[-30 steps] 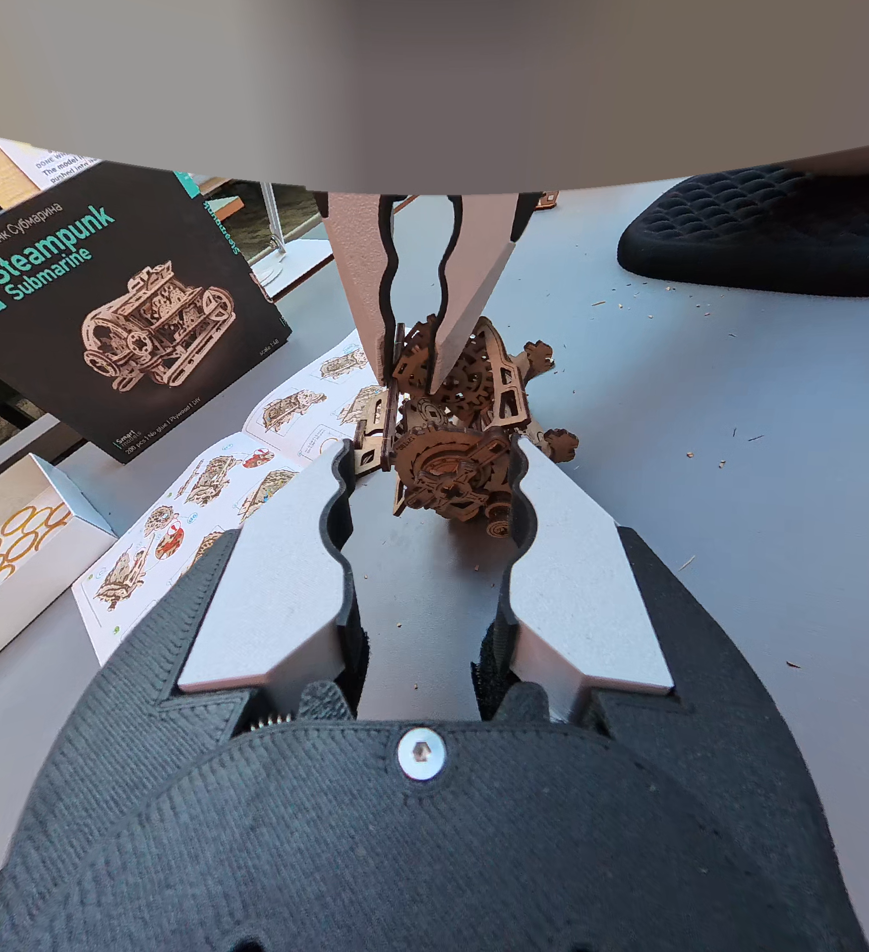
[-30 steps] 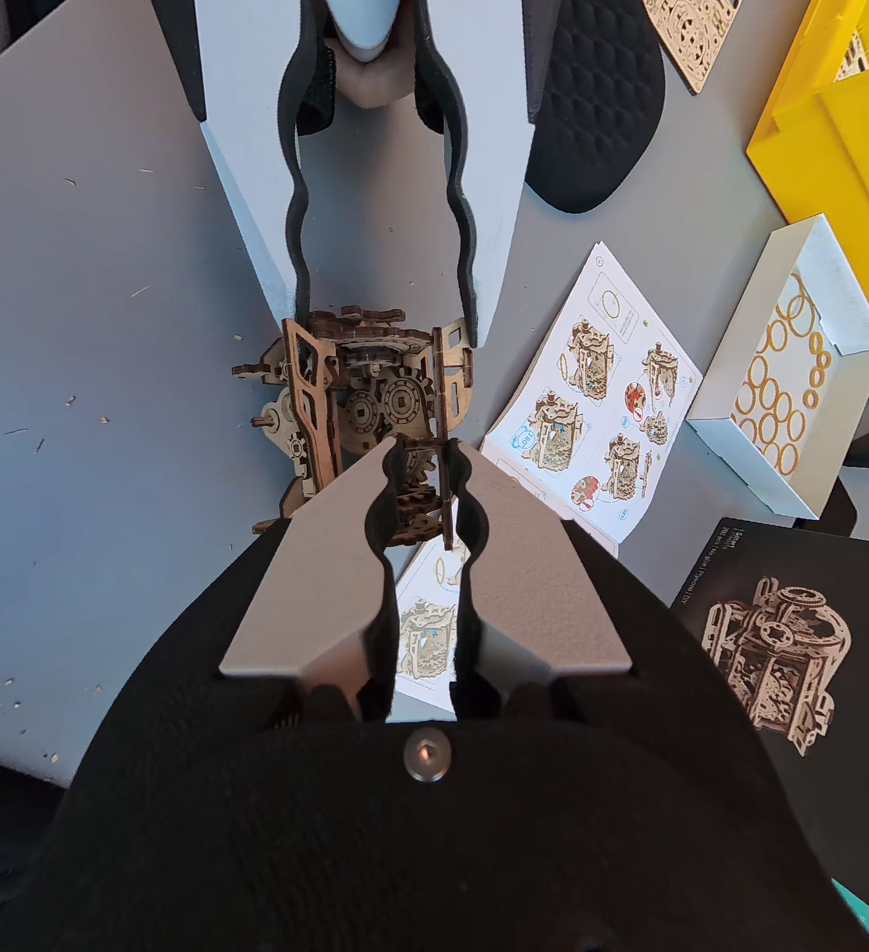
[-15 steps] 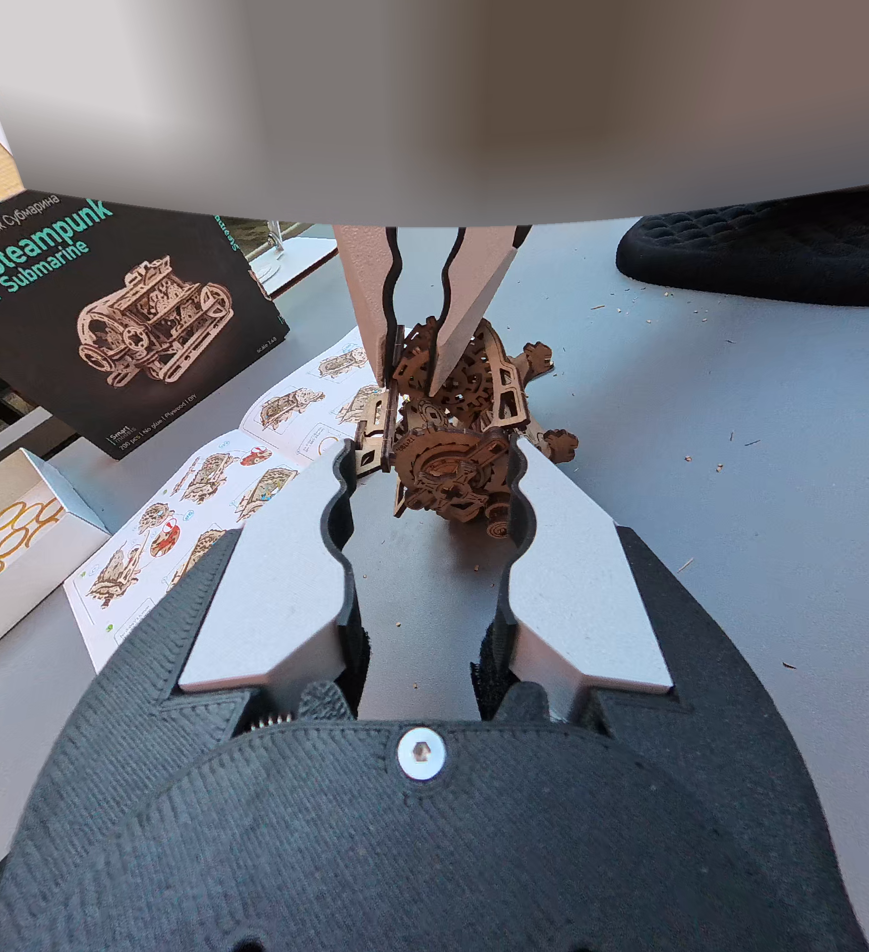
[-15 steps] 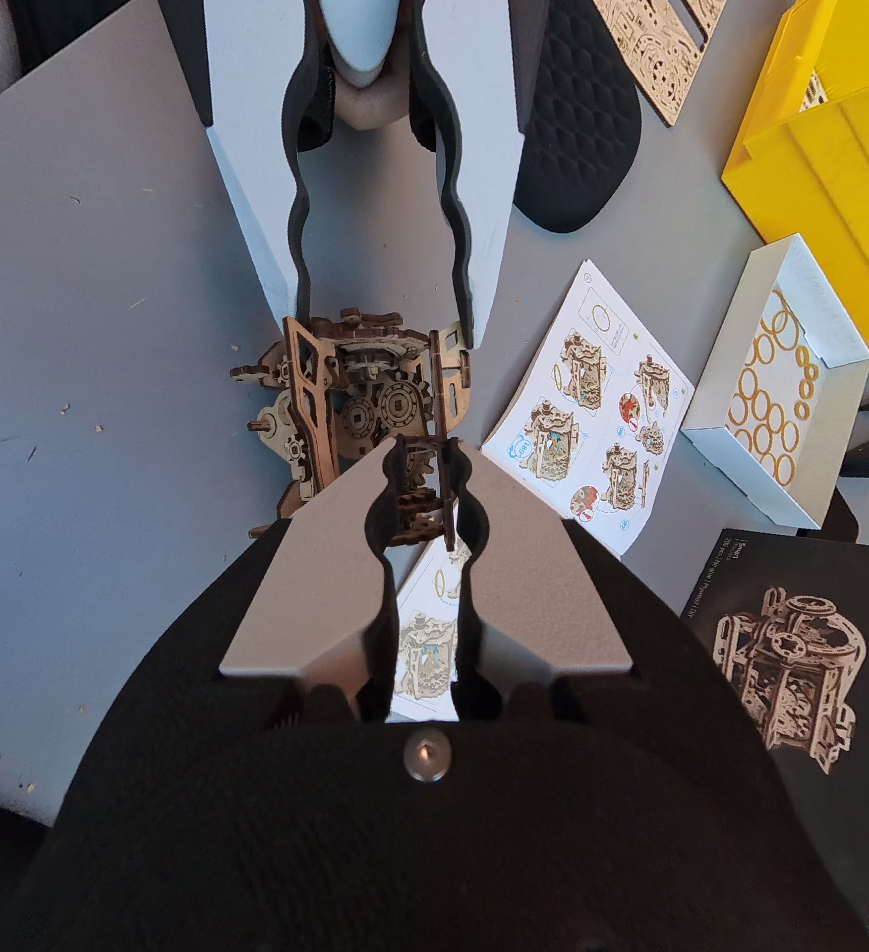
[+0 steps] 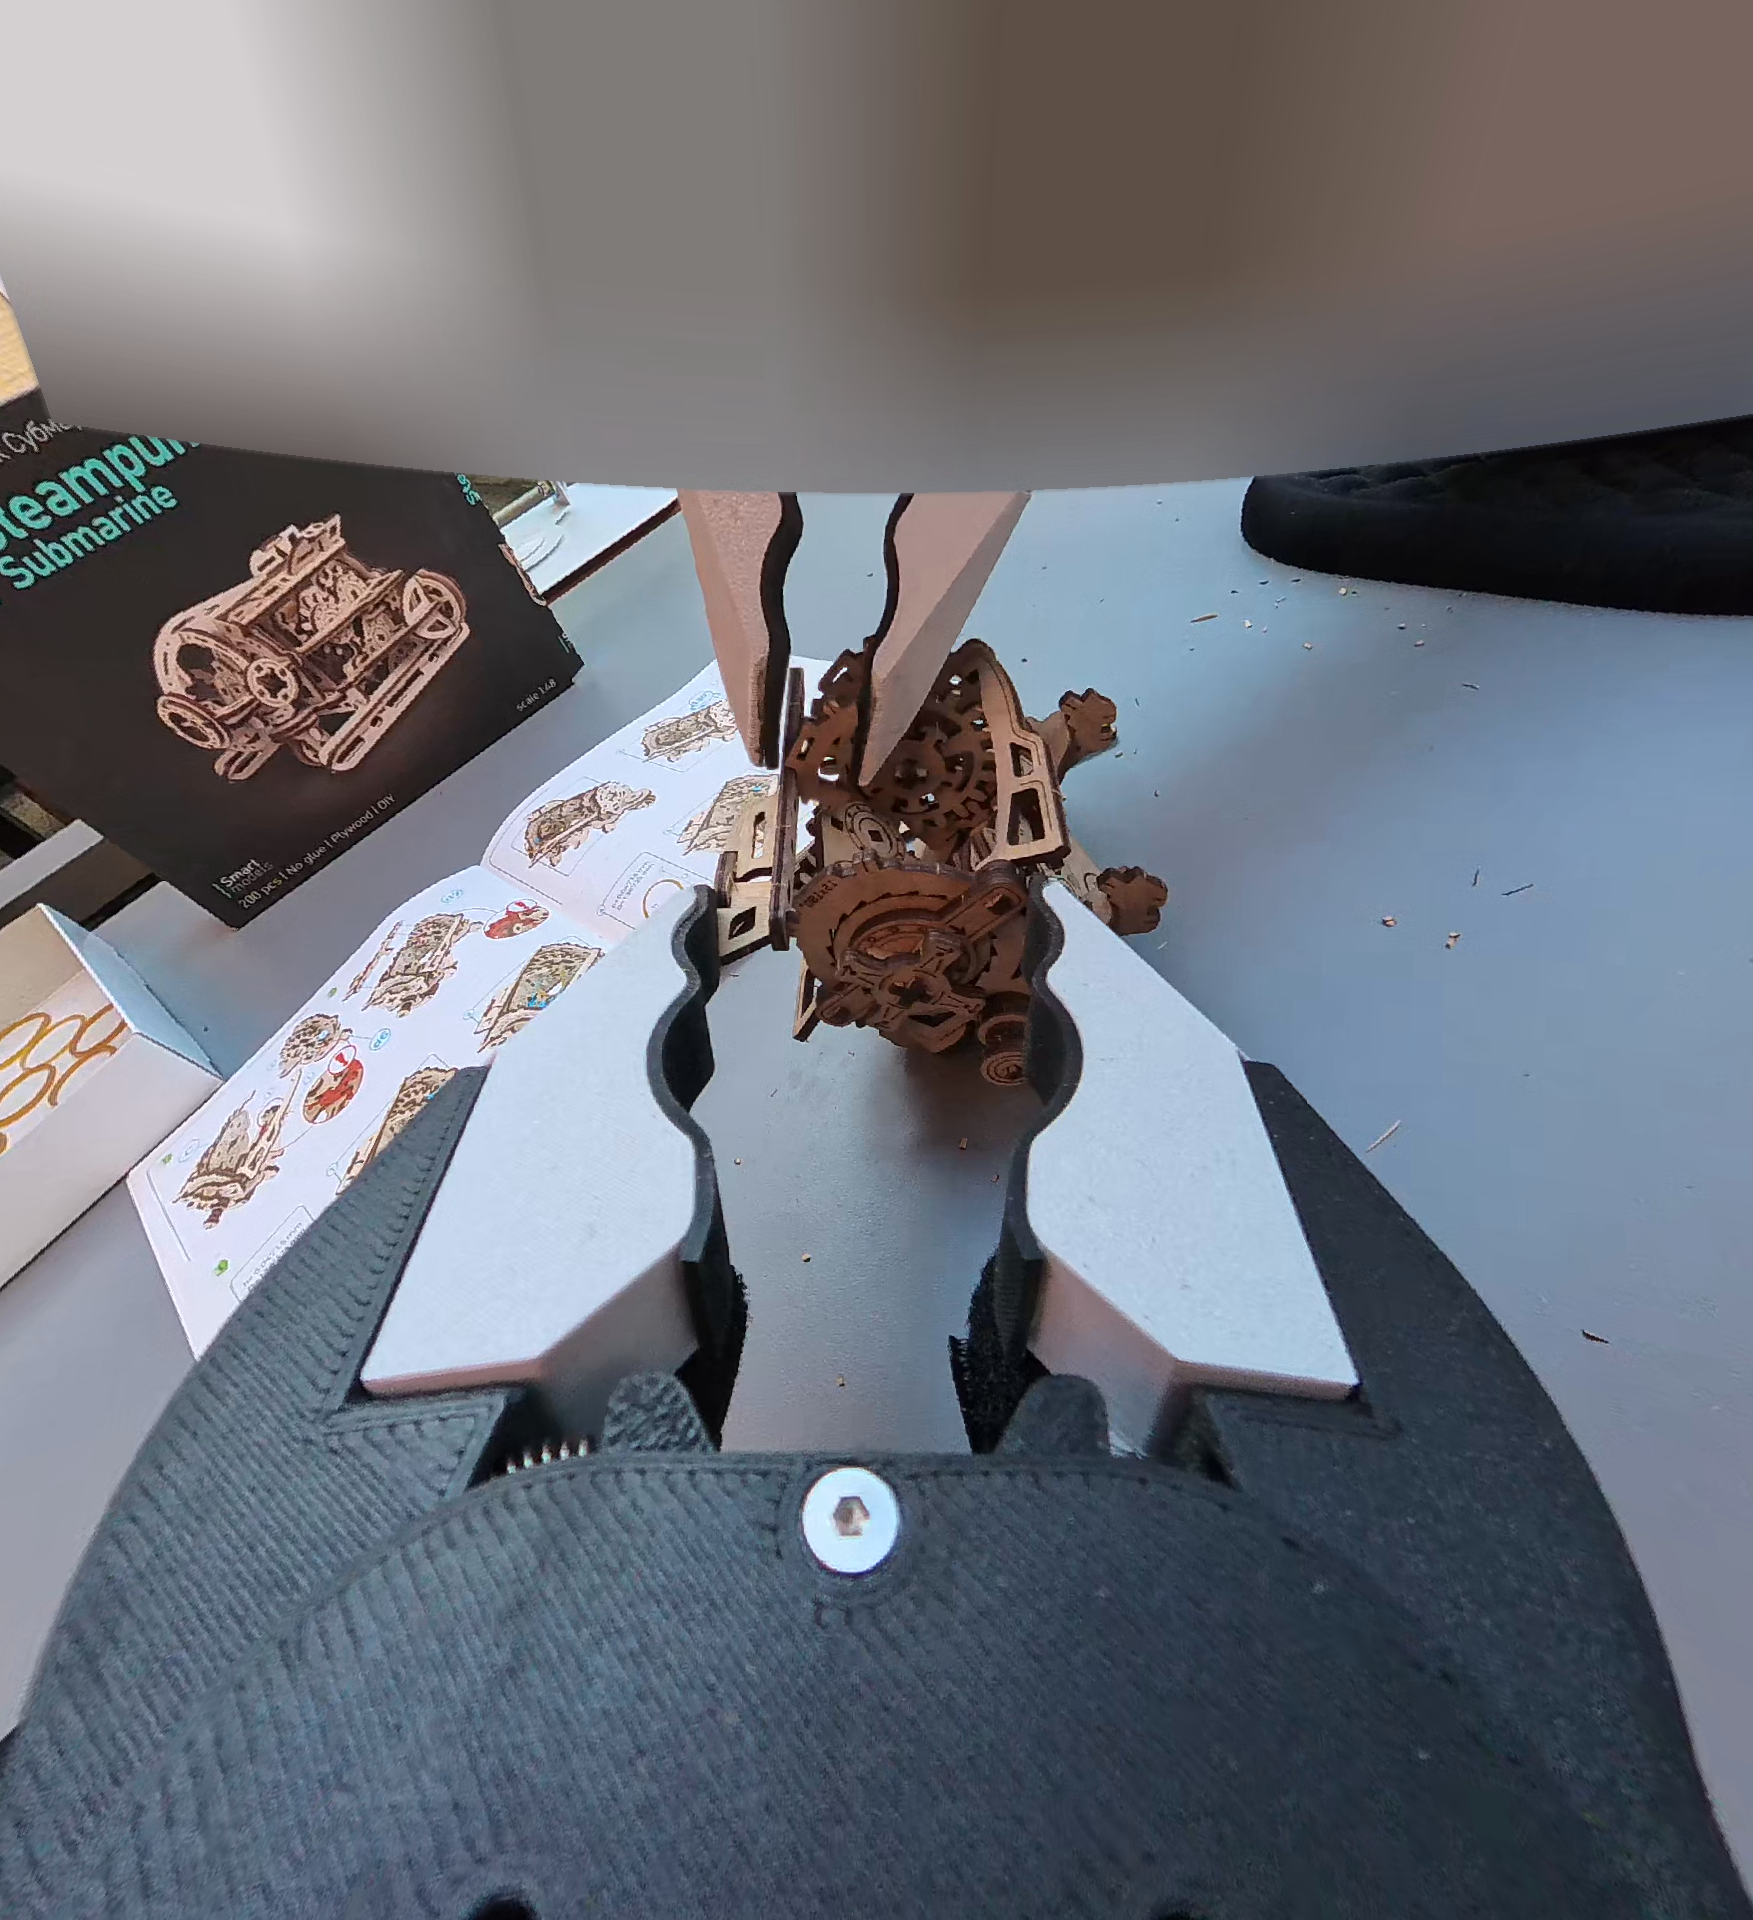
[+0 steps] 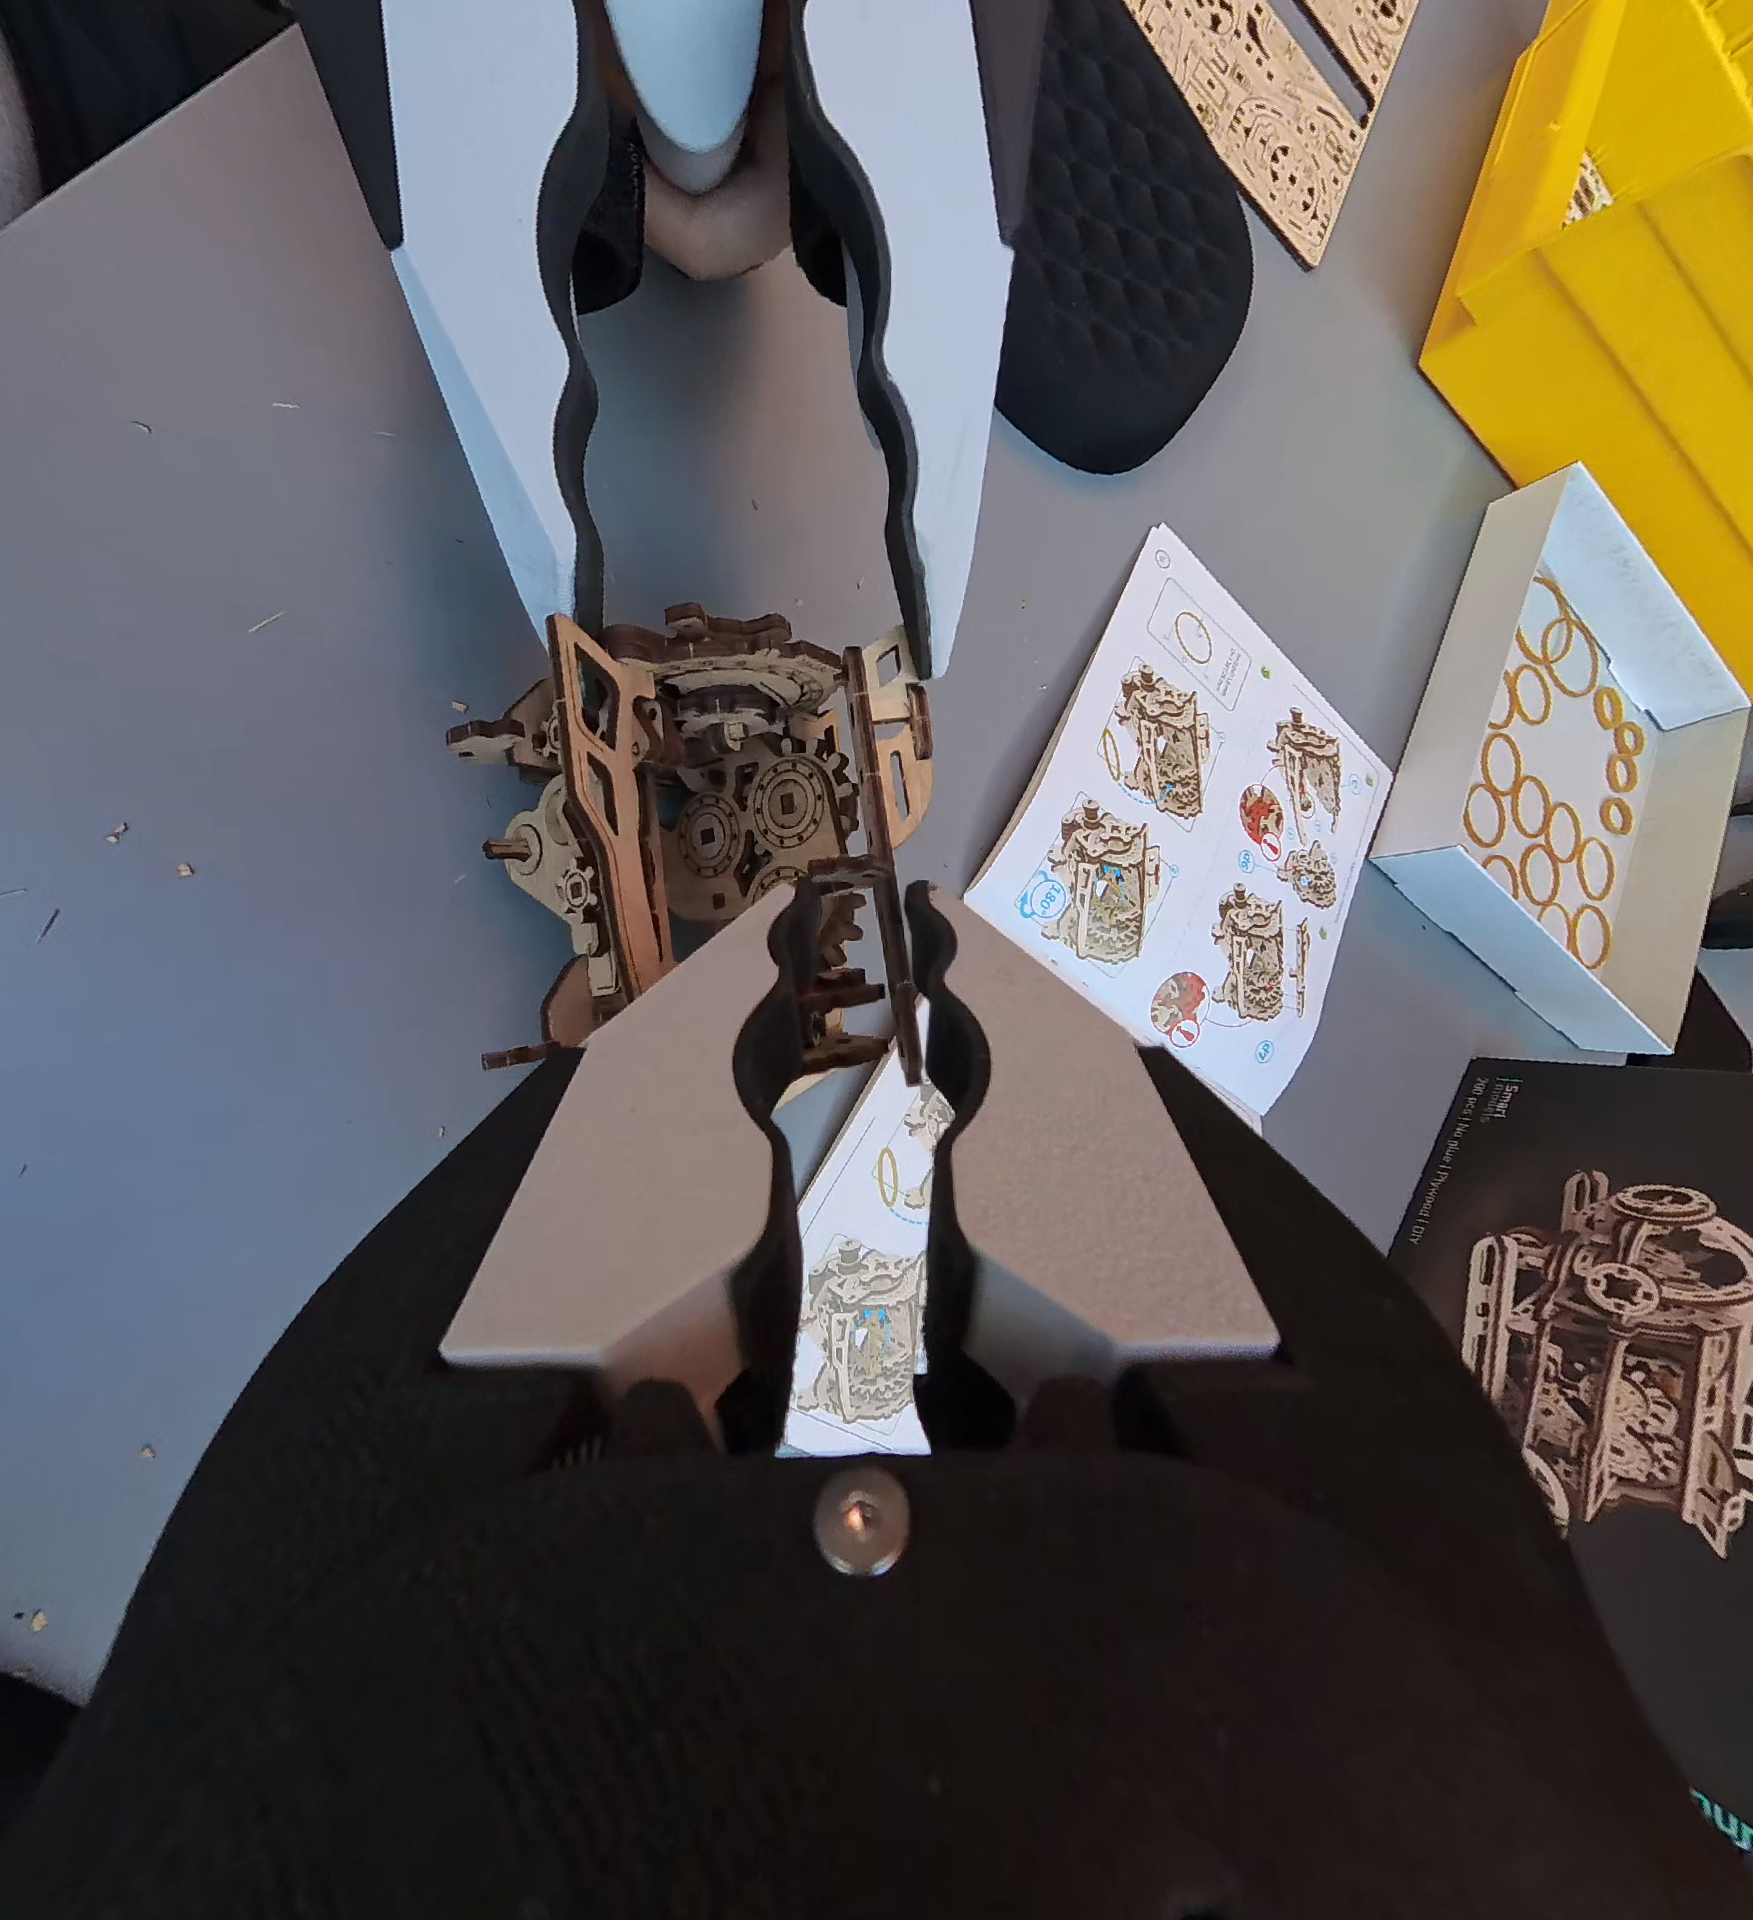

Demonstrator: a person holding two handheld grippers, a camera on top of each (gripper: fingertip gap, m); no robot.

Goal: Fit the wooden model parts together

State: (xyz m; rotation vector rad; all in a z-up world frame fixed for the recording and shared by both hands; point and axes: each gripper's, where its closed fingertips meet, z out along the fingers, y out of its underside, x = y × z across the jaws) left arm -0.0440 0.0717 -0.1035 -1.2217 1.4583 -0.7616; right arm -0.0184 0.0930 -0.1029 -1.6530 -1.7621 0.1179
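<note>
A partly built brown wooden gear model point(image 5: 913, 925) stands on the grey table point(image 5: 1474, 1039). My left gripper point(image 5: 867, 914) has its fingers on both sides of the model's near end and holds it. In the right wrist view the model point(image 6: 706, 769) sits between the left gripper's fingers point(image 6: 498, 436). My right gripper point(image 6: 861, 904) is shut on a small dark wooden part point(image 6: 846, 966) with a gear in it, pressed against the model's side. In the left wrist view the right gripper point(image 5: 820, 727) comes down from above onto the model's top.
An open instruction booklet point(image 6: 1184, 831) lies right of the model. A white box of yellow rings point(image 6: 1558, 790), a black product box point(image 6: 1630, 1351), yellow bins point(image 6: 1661, 312), a plywood sheet point(image 6: 1256, 94) and a black cushion point(image 6: 1111, 260) surround it. Wood chips dot the table. About 4 cm separates my left fingertips from my right.
Both grippers keep their holds in the same place on the model. Both views have shifted only slightly.
</note>
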